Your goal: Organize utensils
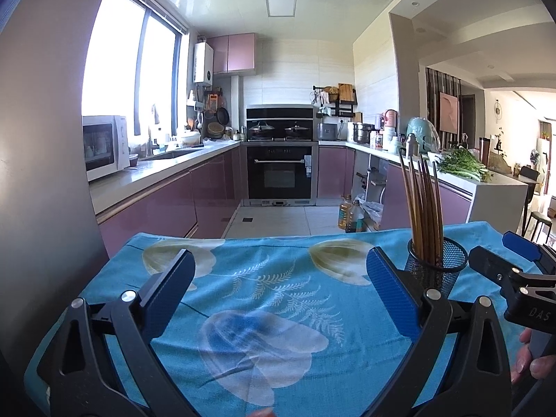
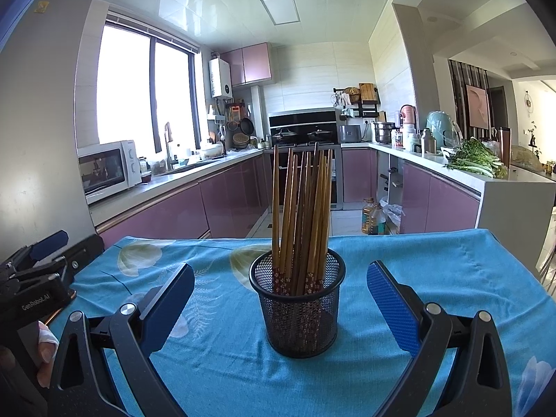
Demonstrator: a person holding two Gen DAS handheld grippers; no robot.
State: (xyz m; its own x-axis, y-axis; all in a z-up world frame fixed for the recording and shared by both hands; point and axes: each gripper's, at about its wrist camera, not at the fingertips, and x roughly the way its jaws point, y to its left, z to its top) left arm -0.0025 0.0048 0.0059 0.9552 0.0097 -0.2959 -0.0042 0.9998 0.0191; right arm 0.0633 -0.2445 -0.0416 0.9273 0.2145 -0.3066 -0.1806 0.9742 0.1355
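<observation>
Right gripper (image 2: pixel 280 292) agape, framing chopsticks (image 2: pixel 302 215) — left gripper (image 1: pixel 279 285) agape over tablecloth (image 1: pixel 271 299) only

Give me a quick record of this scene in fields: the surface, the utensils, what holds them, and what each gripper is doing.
surface: table under a blue floral cloth
utensils: wooden chopsticks, standing bunched, tips up
holder: black mesh cup, upright on the cloth
left gripper: jaws wide open, holding nothing, over bare cloth, cup off to its right
right gripper: jaws wide open, cup centred between them, not touching
loose utensils on cloth: none visible
background: kitchen with purple cabinets
</observation>
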